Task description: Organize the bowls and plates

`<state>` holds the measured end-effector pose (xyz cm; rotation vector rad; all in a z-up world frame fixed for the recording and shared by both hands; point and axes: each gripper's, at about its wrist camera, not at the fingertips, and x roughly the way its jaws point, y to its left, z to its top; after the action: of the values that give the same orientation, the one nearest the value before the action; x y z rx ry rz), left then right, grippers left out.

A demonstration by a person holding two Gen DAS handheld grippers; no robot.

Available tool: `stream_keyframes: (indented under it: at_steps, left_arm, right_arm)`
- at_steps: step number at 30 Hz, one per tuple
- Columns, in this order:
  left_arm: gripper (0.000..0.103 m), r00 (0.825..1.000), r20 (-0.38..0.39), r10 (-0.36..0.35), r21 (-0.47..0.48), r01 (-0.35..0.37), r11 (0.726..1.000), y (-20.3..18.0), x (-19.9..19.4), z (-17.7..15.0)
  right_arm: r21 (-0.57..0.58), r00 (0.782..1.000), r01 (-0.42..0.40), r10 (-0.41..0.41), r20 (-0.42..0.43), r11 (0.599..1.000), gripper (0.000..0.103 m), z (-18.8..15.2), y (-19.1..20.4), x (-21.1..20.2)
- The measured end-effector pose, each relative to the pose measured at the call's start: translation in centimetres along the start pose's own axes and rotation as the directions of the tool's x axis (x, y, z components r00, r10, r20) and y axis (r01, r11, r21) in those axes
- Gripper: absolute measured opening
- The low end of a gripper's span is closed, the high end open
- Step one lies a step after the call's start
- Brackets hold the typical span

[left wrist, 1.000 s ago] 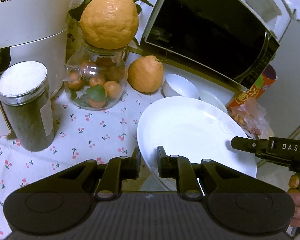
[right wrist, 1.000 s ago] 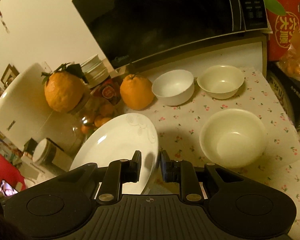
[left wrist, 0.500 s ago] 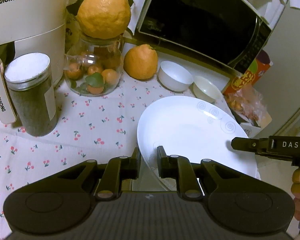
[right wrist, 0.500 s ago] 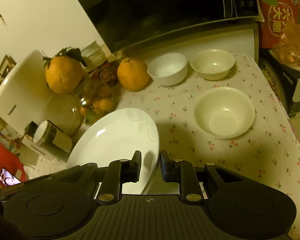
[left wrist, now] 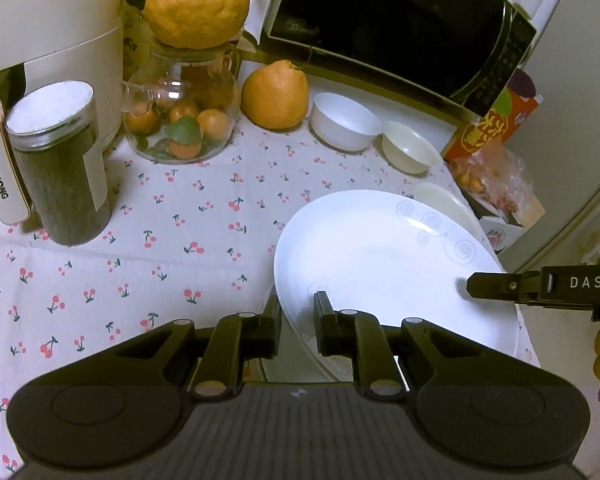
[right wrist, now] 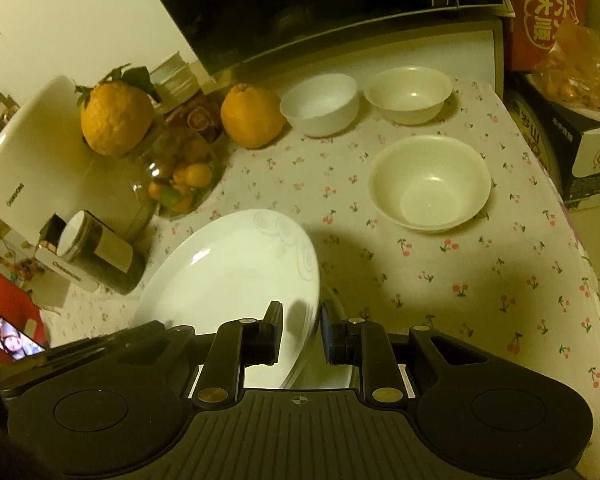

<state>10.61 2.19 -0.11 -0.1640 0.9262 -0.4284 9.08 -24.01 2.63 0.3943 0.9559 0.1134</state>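
Observation:
A large white plate (left wrist: 380,256) with grey swirl marks hangs tilted above the cherry-print tablecloth (left wrist: 172,248). My left gripper (left wrist: 298,312) is shut on its near rim. From the right, the right gripper's fingers (left wrist: 500,286) clamp the opposite rim. In the right wrist view the same plate (right wrist: 228,272) sits between the pads of my right gripper (right wrist: 300,320), shut on its edge. A white bowl (right wrist: 320,104), a small cream bowl (right wrist: 410,94) and a bigger cream bowl (right wrist: 430,182) stand on the cloth beyond; the plate partly hides the bigger bowl (left wrist: 444,204) in the left wrist view.
A microwave (left wrist: 400,24) lines the back. An orange fruit (left wrist: 274,94), a glass jar of small oranges (left wrist: 180,116) with a big fruit on top, a dark canister (left wrist: 60,168) and a white appliance (left wrist: 48,40) stand at left. A red box (left wrist: 496,124) marks the table's right edge.
Both grippers, still clamped on the plate, have drawn back from the microwave; the bowls and fruit look farther off and more tablecloth shows.

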Motion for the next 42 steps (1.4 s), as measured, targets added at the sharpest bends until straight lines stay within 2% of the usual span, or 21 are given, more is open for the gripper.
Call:
stream_keyframes:
  at_steps: [18,42]
  left_arm:
    - [0.014,0.996,-0.042,0.076,0.105,-0.071,0.992,-1.1,1.2,-1.2]
    - [0.015,0.991,-0.069,0.118,0.195,-0.103,0.975,-2.4,1.7,-1.8]
  right_arm:
    - [-0.067,0.992,0.085,-0.091,-0.090,0.994,0.020,-1.8,0.2,2.0]
    - [-0.220,0.974,0.180,-0.205,-0.094,0.959,0.021,-2.6,1.5,2.8]
